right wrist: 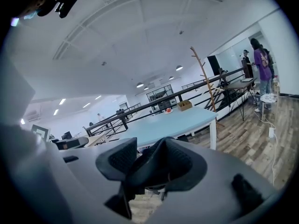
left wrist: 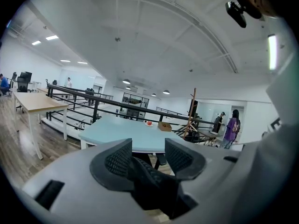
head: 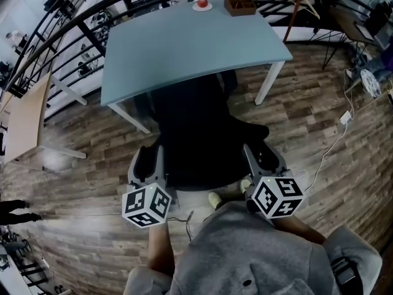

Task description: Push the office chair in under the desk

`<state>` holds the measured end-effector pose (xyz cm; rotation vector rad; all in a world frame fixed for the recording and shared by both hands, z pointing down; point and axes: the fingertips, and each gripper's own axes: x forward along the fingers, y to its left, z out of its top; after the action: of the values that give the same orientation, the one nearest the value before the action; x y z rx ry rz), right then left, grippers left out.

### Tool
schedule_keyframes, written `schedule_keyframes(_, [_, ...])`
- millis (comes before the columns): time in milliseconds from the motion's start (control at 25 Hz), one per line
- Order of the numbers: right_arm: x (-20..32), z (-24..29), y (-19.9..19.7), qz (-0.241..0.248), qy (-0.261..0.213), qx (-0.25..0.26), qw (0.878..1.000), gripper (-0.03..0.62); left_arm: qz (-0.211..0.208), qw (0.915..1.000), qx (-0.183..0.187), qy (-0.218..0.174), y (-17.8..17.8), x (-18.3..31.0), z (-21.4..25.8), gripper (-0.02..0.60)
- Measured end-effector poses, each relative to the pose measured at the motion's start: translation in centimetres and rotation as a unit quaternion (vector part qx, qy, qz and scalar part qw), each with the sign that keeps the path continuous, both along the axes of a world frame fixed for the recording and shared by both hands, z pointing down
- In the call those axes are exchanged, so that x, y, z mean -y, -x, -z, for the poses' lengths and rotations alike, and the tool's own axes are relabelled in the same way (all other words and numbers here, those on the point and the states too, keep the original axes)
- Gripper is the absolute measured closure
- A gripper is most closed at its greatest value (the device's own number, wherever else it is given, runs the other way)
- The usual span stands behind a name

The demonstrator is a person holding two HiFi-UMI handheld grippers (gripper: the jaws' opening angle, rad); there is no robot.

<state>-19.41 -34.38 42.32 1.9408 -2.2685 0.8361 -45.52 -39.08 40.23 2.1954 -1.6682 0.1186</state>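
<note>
A black office chair [head: 196,140] stands on the wood floor with its seat partly under the light blue desk [head: 184,48]. Its backrest faces me. My left gripper [head: 147,161] holds the backrest's top edge at the left, and my right gripper [head: 263,158] holds it at the right. In the left gripper view the black backrest edge [left wrist: 152,181] runs between the jaws of the left gripper [left wrist: 150,160], with the desk [left wrist: 126,134] straight ahead. The right gripper view shows the backrest [right wrist: 149,174] filling the gap of the right gripper [right wrist: 153,164], the desk [right wrist: 173,122] beyond it.
On the desk's far edge sit a red thing on a small plate [head: 202,5] and a brown box [head: 239,5]. A black railing [head: 73,23] curves behind the desk. A wooden table [head: 24,115] stands at the left. A white cable [head: 334,146] lies on the floor at the right.
</note>
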Motion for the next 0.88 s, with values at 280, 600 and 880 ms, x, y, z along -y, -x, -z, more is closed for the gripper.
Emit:
schedule_keyframes(280, [1.7,-0.1,1.5,-0.009,-0.005,-0.001,1.0,0.396,-0.011,0.9999,-0.005,-0.005,1.4,1.9,0.0,0.373])
schedule_keyframes(600, [4.7,-0.5,3.0,0.002,-0.005,-0.019,1.0,0.401,-0.012,0.9998,0.01,-0.012,2.9,4.4,-0.2,0.373])
schedule_keyframes(880, [8.1,-0.7,4.4,0.017,-0.007,-0.028,0.999,0.404,0.003,0.9996,0.021,-0.016,4.3,7.0,-0.5,0.376])
